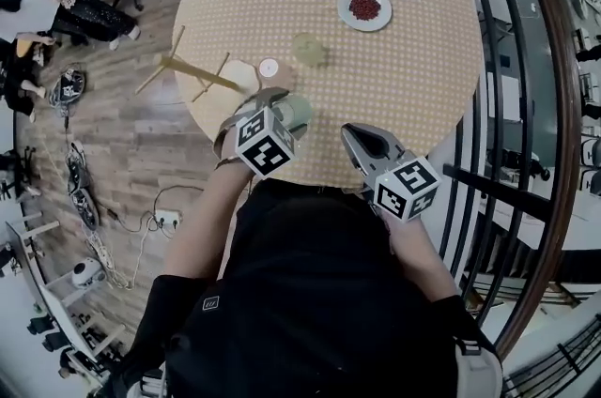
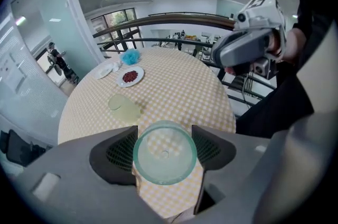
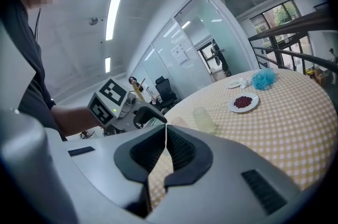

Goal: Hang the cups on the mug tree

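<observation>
Now cup [image 2: 165,154] betw. left claw [image 2: 165,136] jaws

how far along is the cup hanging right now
Done: nothing, the pegs of the mug tree look bare. In hand: the left gripper holds a clear cup. Left: hanging it, then the yellow cup on the table. The right gripper is shut and empty.

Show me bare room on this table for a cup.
Widest bare cloth: between the plate of red bits, the table's right rim and the right gripper. Also far-left cloth beyond the mug tree. Crowded: near-left edge, with mug tree, pale green cup, and left gripper holding a glass cup.
</observation>
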### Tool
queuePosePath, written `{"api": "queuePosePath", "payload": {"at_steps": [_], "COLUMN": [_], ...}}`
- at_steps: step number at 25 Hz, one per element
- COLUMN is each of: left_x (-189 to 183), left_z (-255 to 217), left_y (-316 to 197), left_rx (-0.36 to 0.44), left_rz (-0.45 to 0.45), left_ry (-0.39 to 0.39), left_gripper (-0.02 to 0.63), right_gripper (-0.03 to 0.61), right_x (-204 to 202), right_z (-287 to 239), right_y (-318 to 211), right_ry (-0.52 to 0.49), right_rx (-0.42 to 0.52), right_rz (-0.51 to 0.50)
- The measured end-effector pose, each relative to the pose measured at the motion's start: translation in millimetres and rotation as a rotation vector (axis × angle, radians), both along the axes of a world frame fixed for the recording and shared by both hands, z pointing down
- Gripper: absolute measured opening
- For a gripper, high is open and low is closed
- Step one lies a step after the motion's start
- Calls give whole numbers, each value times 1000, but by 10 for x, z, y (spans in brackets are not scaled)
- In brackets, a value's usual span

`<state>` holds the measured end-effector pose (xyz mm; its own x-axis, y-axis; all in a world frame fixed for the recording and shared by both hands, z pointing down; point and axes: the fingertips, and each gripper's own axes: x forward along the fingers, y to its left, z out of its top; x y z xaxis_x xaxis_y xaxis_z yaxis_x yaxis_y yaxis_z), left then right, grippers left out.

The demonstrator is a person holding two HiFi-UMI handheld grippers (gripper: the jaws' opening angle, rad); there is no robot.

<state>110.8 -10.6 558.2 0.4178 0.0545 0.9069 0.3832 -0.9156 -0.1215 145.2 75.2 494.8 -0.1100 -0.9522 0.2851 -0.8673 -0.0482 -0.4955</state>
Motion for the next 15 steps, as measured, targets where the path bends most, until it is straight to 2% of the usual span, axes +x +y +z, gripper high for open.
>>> {"api": "queuePosePath", "payload": {"at_steps": [5, 15], "left_x": [-350, -1058], "left_z": [-235, -345], "left_y": [-107, -849], "left_rx": [-19, 8], "left_rz": [-62, -114], "left_ry": [55, 76], "left_gripper": [311, 310], "right_gripper": [17, 18], "right_x": [-222, -767], "right_z": [-30, -15], "right_y": [-314, -1106], "right_ry": [11, 21], "right_rx": [10, 32], "right_rz": [-63, -102]}}
